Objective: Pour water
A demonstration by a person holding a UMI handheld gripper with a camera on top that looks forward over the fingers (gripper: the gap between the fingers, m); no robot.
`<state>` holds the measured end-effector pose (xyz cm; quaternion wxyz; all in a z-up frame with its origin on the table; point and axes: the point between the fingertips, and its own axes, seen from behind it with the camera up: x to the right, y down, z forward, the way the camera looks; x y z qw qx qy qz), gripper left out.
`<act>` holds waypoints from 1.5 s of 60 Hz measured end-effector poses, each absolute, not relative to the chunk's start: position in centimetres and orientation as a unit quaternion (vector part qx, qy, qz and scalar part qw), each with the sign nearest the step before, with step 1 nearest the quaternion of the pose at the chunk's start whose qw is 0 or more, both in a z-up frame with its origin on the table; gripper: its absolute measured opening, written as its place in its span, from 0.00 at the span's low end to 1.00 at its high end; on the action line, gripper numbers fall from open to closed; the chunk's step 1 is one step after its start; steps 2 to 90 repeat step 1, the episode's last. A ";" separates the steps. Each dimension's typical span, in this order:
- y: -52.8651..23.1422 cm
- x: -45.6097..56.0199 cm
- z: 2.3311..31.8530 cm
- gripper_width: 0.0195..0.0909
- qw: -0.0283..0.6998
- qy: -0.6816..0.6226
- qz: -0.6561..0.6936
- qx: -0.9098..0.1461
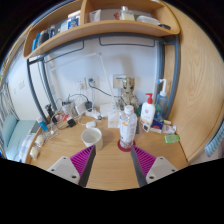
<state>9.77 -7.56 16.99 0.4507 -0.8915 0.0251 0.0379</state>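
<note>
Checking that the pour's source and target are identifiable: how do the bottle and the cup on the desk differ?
The bottle is tall, clear and capped, with a label; the cup is short, white and open-topped. The bottle stands just ahead of the open gripper, between its fingers' line; the cup sits off to its left. Both stand upright on the wooden desk, ungrasped.

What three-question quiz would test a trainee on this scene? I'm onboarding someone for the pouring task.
1. True or false: the gripper is shut on the water bottle.
2. What stands left of the bottle, just beyond the fingers: A) white cup, B) kettle, C) plate?
3. Fill in: the bottle stands on a wooden ____.

Key: 1 false, it is open and the bottle stands ahead of it; 2 A; 3 desk.
</note>
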 end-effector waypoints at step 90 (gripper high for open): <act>-7.5 9.5 17.4 0.71 0.452 0.023 0.040 -0.891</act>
